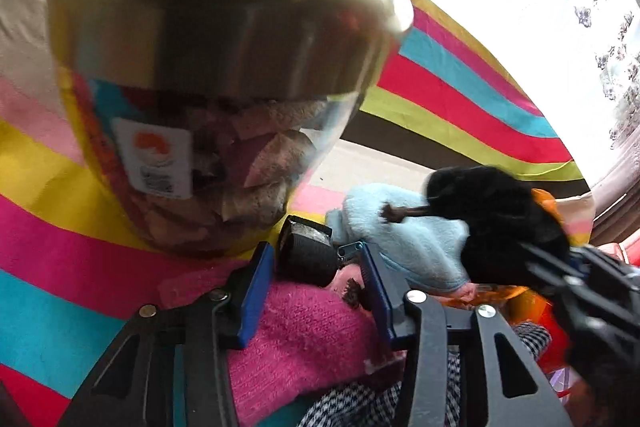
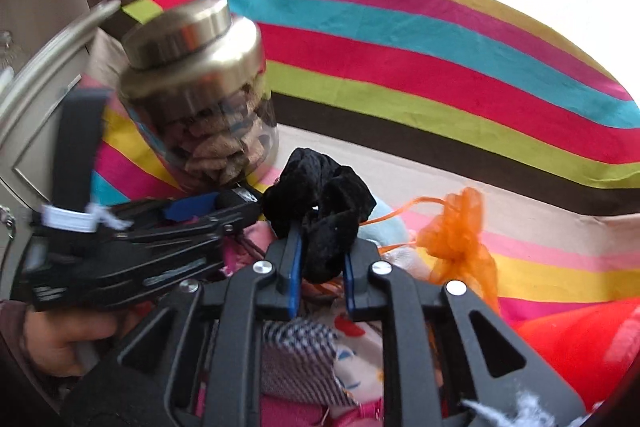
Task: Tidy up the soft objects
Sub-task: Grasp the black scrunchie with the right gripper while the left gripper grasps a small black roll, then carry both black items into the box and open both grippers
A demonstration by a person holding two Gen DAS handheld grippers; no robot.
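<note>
The right gripper (image 2: pixel 322 267) has its blue fingers (image 2: pixel 294 263) closed on a black velvet scrunchie (image 2: pixel 320 203), which hangs crumpled above the pile of soft things in the near middle. The left gripper (image 1: pixel 316 283) stands partly open around a small black roll (image 1: pixel 306 255); whether its fingers (image 1: pixel 256 287) already press the roll cannot be told. To do this step well, the right hand should probably lift the scrunchie straight and slowly, because its plush folds may catch on the orange organza bag (image 2: pixel 456 231) and its thin ribbon just beside it. Under them lie a fuzzy pink knit (image 1: pixel 304 331), a fleecy light blue cloth (image 1: pixel 404 239) and a checked fabric (image 2: pixel 296 359). The shiny gold-topped jar (image 2: pixel 200 87) stands at the far left on the striped bed cover (image 2: pixel 400 39).
</note>
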